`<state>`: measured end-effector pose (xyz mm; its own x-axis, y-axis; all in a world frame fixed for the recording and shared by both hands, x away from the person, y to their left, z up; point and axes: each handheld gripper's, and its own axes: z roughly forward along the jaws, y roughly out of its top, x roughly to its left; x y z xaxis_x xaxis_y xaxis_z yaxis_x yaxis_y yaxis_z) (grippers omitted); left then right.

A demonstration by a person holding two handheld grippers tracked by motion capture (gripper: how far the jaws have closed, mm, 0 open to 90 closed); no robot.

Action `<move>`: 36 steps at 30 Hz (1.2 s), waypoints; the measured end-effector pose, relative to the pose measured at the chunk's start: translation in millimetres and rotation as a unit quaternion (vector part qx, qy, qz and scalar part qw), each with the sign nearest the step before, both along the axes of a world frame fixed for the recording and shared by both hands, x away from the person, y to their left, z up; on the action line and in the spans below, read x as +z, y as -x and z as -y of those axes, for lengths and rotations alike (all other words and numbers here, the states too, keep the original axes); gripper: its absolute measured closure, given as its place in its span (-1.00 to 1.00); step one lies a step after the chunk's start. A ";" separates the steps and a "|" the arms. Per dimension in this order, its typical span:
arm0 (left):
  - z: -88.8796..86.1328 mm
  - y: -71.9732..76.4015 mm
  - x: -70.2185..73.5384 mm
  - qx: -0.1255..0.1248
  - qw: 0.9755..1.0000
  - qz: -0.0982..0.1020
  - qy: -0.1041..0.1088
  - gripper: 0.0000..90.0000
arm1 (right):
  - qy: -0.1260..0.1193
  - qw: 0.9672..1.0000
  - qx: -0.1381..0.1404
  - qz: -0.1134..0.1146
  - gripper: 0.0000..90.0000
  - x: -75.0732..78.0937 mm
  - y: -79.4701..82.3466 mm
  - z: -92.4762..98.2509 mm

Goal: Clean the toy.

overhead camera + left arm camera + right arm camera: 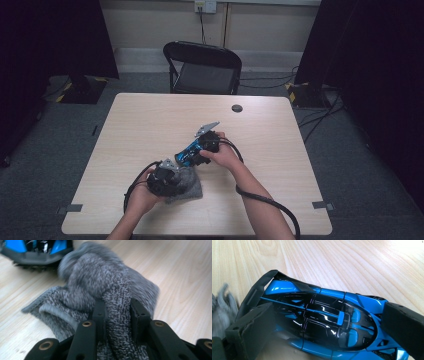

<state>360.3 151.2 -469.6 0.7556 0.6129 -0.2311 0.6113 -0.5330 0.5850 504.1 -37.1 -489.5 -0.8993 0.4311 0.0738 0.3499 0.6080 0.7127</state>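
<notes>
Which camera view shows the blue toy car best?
The right gripper view: the blue toy car lies close between the right tool's jaws. The high view shows it small on the table. The left gripper view shows one edge, behind the grey cloth.

The toy car (317, 320) is bright blue with glossy black panels and a black rear wing. The knitted cloth (107, 287) is flecked grey and white, lying on a pale wood-grain desk (150, 120).
</notes>
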 end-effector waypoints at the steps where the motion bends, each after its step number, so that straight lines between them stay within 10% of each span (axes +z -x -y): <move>1: 2.0 0.7 0.7 -0.005 1.000 0.002 0.004 0.56 | 0.000 1.000 0.000 0.000 -1.00 0.0 0.0 0.1; 9: 1.1 2.1 13.5 -0.007 1.000 0.017 0.021 0.56 | 0.000 1.000 0.001 0.001 -1.00 -0.1 -0.1 0.2; 23: -63.9 0.0 33.5 0.083 0.993 0.047 0.065 0.55 | -0.001 1.000 -0.001 0.000 -1.00 -0.1 0.1 0.1; 36: -105.0 -9.2 7.6 0.161 0.986 0.045 0.024 0.54 | 0.001 1.000 0.000 0.000 -1.00 0.1 -0.2 0.0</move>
<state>369.5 256.2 -462.0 0.5427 0.8141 -0.2067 0.6885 -0.2902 0.6646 504.3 -37.0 -489.3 -0.8993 0.4311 0.0738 0.3504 0.6092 0.7114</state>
